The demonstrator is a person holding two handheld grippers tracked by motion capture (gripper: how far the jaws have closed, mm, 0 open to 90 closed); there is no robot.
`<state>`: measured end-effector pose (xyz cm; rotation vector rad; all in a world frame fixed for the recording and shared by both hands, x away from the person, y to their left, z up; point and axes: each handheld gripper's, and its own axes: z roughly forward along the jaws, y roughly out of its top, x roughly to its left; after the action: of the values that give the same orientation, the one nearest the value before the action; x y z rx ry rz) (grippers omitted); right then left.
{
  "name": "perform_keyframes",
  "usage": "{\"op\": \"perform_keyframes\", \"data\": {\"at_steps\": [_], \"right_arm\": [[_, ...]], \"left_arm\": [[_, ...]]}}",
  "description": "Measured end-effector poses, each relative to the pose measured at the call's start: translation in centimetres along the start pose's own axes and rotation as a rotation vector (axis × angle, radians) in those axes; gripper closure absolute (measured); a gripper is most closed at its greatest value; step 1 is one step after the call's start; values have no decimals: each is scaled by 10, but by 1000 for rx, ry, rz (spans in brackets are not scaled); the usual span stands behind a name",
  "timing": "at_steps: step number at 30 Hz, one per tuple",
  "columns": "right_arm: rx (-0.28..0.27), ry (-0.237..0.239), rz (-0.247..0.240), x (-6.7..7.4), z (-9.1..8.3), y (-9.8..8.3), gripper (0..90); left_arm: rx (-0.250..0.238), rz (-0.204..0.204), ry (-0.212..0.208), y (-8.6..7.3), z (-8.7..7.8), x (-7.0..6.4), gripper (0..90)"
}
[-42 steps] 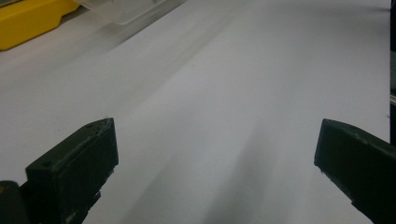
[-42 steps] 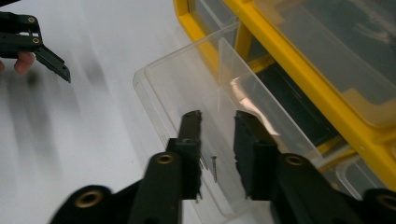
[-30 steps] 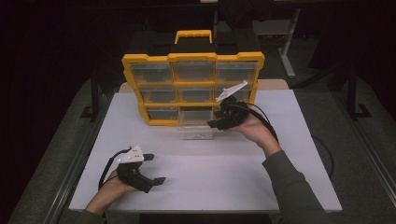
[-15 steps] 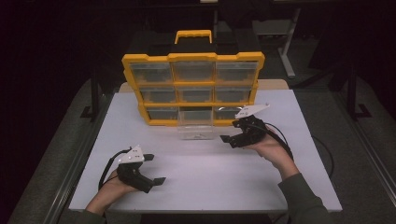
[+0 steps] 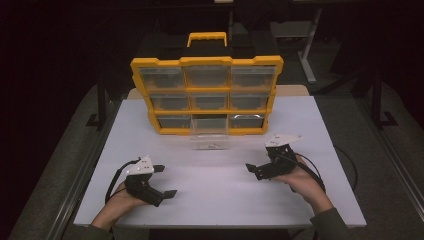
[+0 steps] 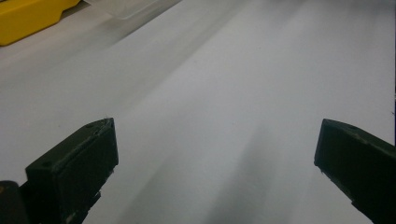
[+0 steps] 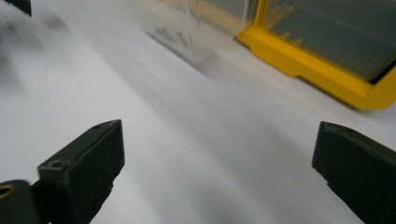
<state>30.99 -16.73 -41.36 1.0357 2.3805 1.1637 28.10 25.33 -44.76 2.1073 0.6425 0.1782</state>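
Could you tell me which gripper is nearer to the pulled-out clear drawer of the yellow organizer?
The right. The right gripper sits just right of and below the clear drawer, jaws open and empty. The left gripper rests farther off, toward the table's near left corner.

Drawer organizer (image 5: pixel 206 95) stands at the surface's (image 5: pixel 220 195) far edge, centred; one drawer (image 5: pixel 210 138) pulled out from its bottom row; left gripper (image 5: pixel 165 181) near front-left corner, right gripper (image 5: pixel 256 170) front-right.

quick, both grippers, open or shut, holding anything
left gripper: open, holding nothing
right gripper: open, jaws just opened, nothing between them
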Motion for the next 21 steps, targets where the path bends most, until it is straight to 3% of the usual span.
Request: {"op": "perform_keyframes", "data": {"at_steps": [14,21], "right_arm": [[-56,-13,14,7,-18,-47,9],[-15,-22,-8,8,-16,-62,9]], "left_arm": [[3,4,6,0,0,1,0],[12,12,11,-1,0,1,0]]}}
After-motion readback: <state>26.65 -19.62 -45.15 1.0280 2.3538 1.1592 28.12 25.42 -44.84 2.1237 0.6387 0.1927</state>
